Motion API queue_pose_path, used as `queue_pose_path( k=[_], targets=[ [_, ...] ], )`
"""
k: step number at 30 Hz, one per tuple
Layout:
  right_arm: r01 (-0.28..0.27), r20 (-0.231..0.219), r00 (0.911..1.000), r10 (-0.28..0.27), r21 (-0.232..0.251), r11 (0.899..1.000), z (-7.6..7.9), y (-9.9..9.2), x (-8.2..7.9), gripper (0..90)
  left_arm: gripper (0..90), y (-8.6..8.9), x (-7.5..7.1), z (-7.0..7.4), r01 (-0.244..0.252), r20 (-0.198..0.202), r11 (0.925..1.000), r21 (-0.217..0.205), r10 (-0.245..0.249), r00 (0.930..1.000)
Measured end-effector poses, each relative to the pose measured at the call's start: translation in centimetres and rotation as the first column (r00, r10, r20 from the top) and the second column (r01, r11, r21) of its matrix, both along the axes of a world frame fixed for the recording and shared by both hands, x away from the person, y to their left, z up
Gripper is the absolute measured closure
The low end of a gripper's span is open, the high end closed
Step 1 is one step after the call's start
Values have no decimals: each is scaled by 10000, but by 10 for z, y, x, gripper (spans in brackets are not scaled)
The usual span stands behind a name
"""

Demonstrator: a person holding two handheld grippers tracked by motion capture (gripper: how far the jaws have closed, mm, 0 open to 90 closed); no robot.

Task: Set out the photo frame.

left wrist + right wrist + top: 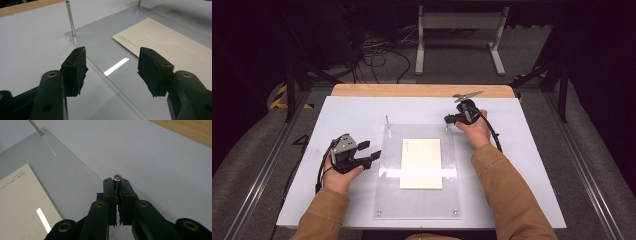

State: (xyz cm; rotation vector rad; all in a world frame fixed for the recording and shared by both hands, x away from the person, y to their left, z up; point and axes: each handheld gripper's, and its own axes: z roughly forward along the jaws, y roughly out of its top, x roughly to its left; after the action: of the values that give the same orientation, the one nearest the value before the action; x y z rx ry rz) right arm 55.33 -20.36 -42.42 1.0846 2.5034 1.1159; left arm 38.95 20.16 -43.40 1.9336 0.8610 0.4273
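A clear plate (384, 190) is lying at the centre of the high view on the white table (522, 165), with a cream card (421, 163) resting on its middle. The left tool (373, 156) is sitting at the plate's left edge, lower left of centre, with its jaws standing wide apart and holding nothing; in the left gripper view the plate's edge is running between them. A thin metal pin (387, 121) is standing upright at the plate's upper left corner. The right tool (447, 118) is sitting at the plate's upper right corner, its jaws closed around a second pin (117, 178) (its round top is showing just above the jaws in the right gripper view).
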Motion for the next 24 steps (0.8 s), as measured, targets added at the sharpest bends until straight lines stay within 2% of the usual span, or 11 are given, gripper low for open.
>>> queue_pose_path(
  k=[4, 9, 12, 15, 19, 21, 24],
  targets=[
    [410, -401, 9984, -402, 171, 9990, 1, 1, 3, 858, 402, 3, -5, 2, 55, 73, 10000, -24, -55, 10000],
    [555, -478, 9974, -538, 360, 9978, 0, -1, 5, 858, 397, 8, -13, 6, 248, 182, 9996, -93, -247, 9995],
    [691, -633, 9958, -665, 395, 9968, 0, 0, 6, 858, 389, 11, -17, 9, 287, 271, 9994, -208, -281, 9992],
    [841, -831, 9933, -801, 459, 9954, 0, 0, 8, 858, 373, 11, -23, 13, 540, 413, 9981, -292, -527, 9978],
    [914, -959, 9917, -857, 565, 9942, 0, -1, 10, 857, 352, 10, -37, 22, 1226, 479, 9912, -503, -1202, 9916],
    [925, -1038, 9909, -858, 617, 9938, 0, -2, 11, 857, 344, 8, -44, 27, 1532, 582, 9872, -440, -1506, 9869],
    [969, -1130, 9896, -895, 619, 9934, 0, -2, 12, 857, 339, 1, -55, 32, 2271, 702, 9731, -377, -2242, 9720]
  ],
)
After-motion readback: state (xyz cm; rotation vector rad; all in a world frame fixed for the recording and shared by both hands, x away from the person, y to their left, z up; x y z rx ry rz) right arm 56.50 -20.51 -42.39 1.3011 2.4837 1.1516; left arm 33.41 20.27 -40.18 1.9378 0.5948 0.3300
